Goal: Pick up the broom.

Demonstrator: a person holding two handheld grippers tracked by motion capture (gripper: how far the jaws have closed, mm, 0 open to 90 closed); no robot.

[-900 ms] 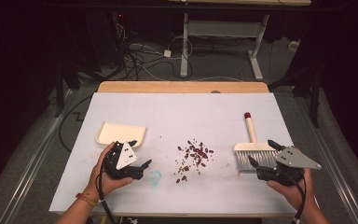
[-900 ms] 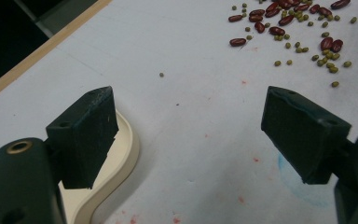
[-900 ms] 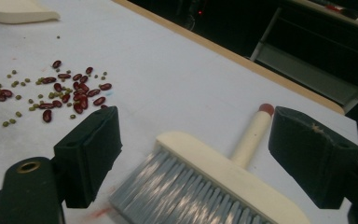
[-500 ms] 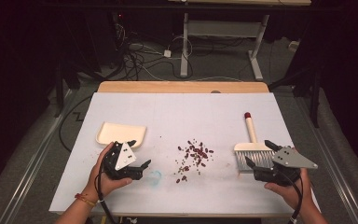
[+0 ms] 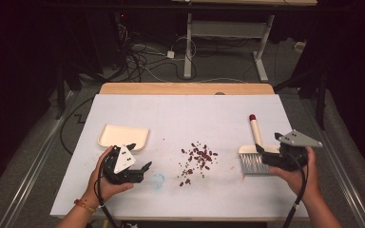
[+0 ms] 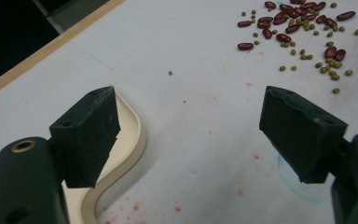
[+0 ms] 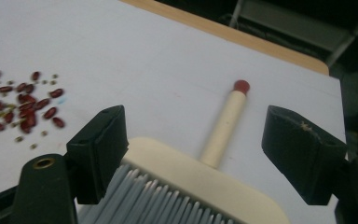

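Toward the left edge of the bench (image 5: pixel 180 109), cream dustpan (image 5: pixel 122 136) lies flat on the white cover, clear of everything. Just nearside of it my left gripper (image 5: pixel 140 171) sits in my left hand (image 5: pixel 105 176), jaws wide apart with nothing between them; in the left gripper view the dustpan's curved rim (image 6: pixel 129 140) runs right behind one jaw, not pinched. Mid-bench, scattered beans (image 5: pixel 197 159), red ones mixed with small green ones, loose pile, apart from both tools. Right of that, hand brush (image 5: pixel 254 154) lies flat, grey bristles toward the near edge, cream handle with red tip pointing at the far edge. My right gripper (image 5: pixel 266 154) is at the brush head, jaws spread and straddling it (image 7: pixel 191 182) in the right gripper view; gaps show on both sides, so no grip on it. Brush is well apart from the dustpan, beans between them.
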